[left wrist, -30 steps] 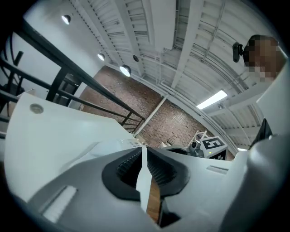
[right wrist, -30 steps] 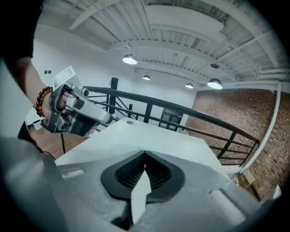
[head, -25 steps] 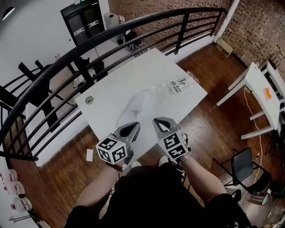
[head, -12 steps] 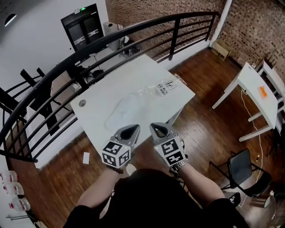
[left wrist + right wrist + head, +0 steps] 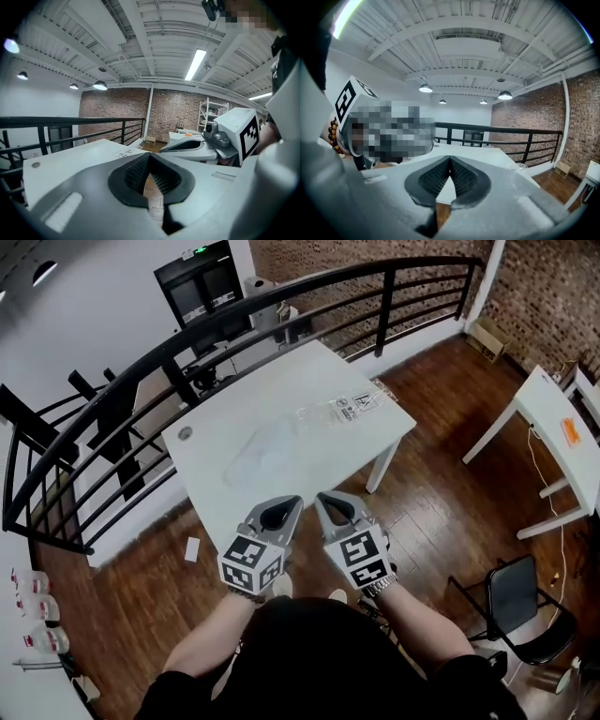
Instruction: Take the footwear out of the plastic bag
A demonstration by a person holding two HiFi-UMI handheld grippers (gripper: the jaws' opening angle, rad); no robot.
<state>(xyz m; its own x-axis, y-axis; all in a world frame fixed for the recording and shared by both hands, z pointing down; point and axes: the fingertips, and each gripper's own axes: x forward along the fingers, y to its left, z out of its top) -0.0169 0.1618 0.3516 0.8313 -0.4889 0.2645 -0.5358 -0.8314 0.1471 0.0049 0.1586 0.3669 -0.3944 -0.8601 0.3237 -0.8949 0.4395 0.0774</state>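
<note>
Fingers of left gripper [image 5: 290, 503] and right gripper [image 5: 322, 500] are clenched on nothing, short of the white rectangular table [image 5: 281, 381], so neither reaches its load. Pale white footwear [image 5: 262, 454] lies at the clear printed plastic bag [image 5: 352, 409]'s end, perhaps inside.

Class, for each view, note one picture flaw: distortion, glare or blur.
Head view: fisheye bends the railing into an arc; the white table washes out the plastic bag. Left gripper view: the strip light glares. Right gripper view: corners vignette dark.
</note>
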